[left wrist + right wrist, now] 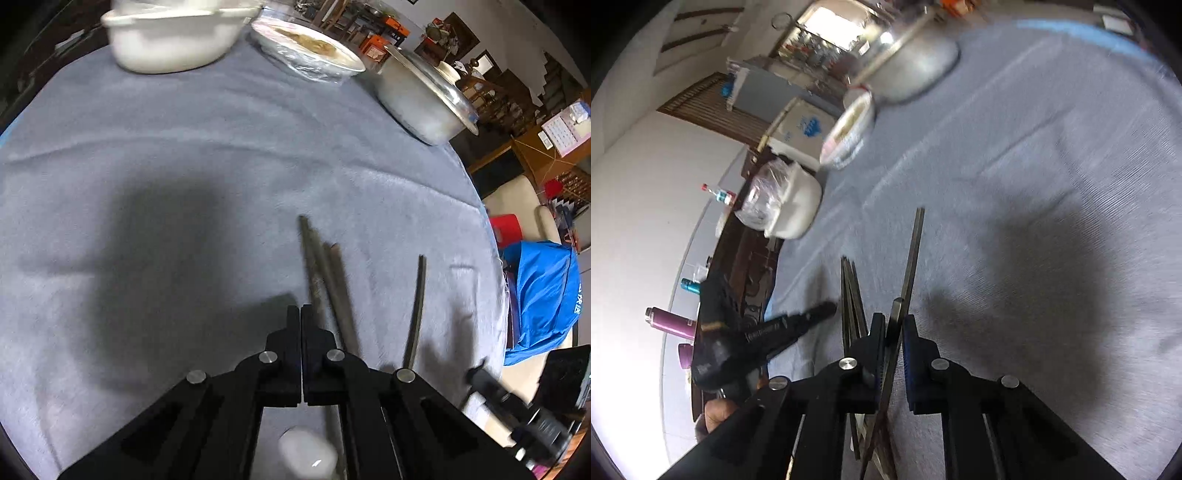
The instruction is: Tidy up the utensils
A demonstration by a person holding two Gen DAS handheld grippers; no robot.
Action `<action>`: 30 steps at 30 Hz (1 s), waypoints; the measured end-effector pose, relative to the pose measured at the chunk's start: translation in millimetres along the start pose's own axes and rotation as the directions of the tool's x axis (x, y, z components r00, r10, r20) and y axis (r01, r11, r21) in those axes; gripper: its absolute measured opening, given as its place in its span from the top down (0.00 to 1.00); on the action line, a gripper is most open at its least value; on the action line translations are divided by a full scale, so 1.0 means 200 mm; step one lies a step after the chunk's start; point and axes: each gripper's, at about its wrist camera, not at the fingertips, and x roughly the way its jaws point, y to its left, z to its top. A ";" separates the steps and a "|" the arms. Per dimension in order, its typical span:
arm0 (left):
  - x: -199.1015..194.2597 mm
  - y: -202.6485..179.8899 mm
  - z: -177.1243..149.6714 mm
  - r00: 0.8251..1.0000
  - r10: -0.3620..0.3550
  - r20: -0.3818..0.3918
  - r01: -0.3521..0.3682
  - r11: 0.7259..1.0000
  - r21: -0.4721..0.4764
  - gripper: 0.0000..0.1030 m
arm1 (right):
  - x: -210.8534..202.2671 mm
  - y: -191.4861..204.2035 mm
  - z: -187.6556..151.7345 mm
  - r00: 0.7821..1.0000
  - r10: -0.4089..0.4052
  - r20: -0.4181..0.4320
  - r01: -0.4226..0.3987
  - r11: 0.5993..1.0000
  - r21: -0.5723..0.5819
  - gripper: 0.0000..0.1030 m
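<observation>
Evidently gathering: on the cloth-covered table (184, 147), three chopsticks (325, 273) lie just right of the left hand-held gripper (300, 310), whose jaws are together, empty. The right hand-held gripper (894, 332) clamps a single chopstick (914, 251); next, lay it alongside those.

We counted four chopsticks: a bundle of three (325, 273) at 12 o'clock from the left tool (300, 310), and a single chopstick (417, 306) at 2 o'clock. The counter (184, 147) carried three dishes: a white pot (166, 40) at 11 o'clock, a wrapped plate (314, 51) at 12, a steel basin (421, 96) at 1. There were two tools, the right tool (894, 325) being the second.
</observation>
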 end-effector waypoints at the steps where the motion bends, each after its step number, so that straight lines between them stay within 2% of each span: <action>1: -0.02 0.02 -0.01 1.000 0.005 0.007 -0.005 1.000 -0.002 1.00 | -0.03 0.00 0.00 1.000 -0.003 0.016 0.003 1.000 -0.005 0.90; 3: -0.06 0.05 -0.03 1.000 -0.013 0.022 0.013 1.000 -0.016 1.00 | -0.10 0.00 -0.01 0.999 0.006 0.050 -0.005 1.000 -0.012 0.90; 5: -0.11 0.07 -0.02 0.997 -0.066 0.036 0.066 0.998 -0.012 1.00 | -0.15 0.00 -0.02 0.997 0.009 0.076 -0.008 1.000 -0.019 0.90; 8: -0.13 0.00 -0.01 0.997 -0.075 0.035 0.075 0.997 0.012 0.99 | -0.19 0.00 -0.05 0.996 0.014 0.093 -0.012 1.000 -0.023 0.90; 10: -0.08 -0.06 0.00 0.998 -0.068 0.004 0.068 0.997 0.037 0.98 | -0.19 -0.01 -0.05 0.996 0.020 0.089 -0.019 1.000 -0.013 0.90; 14: 0.02 -0.13 0.00 0.998 -0.030 -0.063 0.034 0.997 0.063 0.85 | -0.19 -0.05 -0.04 0.996 0.023 0.082 -0.023 1.000 -0.008 0.90; 16: 0.08 -0.13 0.00 0.996 -0.006 -0.093 0.012 0.998 0.062 0.83 | -0.18 -0.06 -0.03 0.997 0.020 0.081 -0.019 1.000 -0.010 0.90; 17: 0.09 -0.12 0.01 0.996 -0.021 -0.083 0.025 0.998 0.052 0.79 | -0.18 -0.07 -0.03 0.997 0.017 0.079 -0.016 1.000 -0.012 0.90; 26: 0.18 -0.10 0.22 0.997 0.018 -0.069 -0.017 1.000 0.014 0.82 | -0.13 -0.12 0.01 0.998 0.012 0.067 -0.011 1.000 -0.018 0.89; 29: 0.20 -0.12 0.25 0.999 0.033 -0.039 -0.032 0.999 0.023 0.83 | -0.11 -0.13 0.02 0.998 0.015 0.059 -0.014 1.000 -0.017 0.89; 30: 0.20 -0.12 0.25 0.999 0.039 -0.030 -0.038 0.999 0.034 0.86 | -0.11 -0.13 0.03 0.998 0.017 0.057 -0.015 1.000 -0.019 0.89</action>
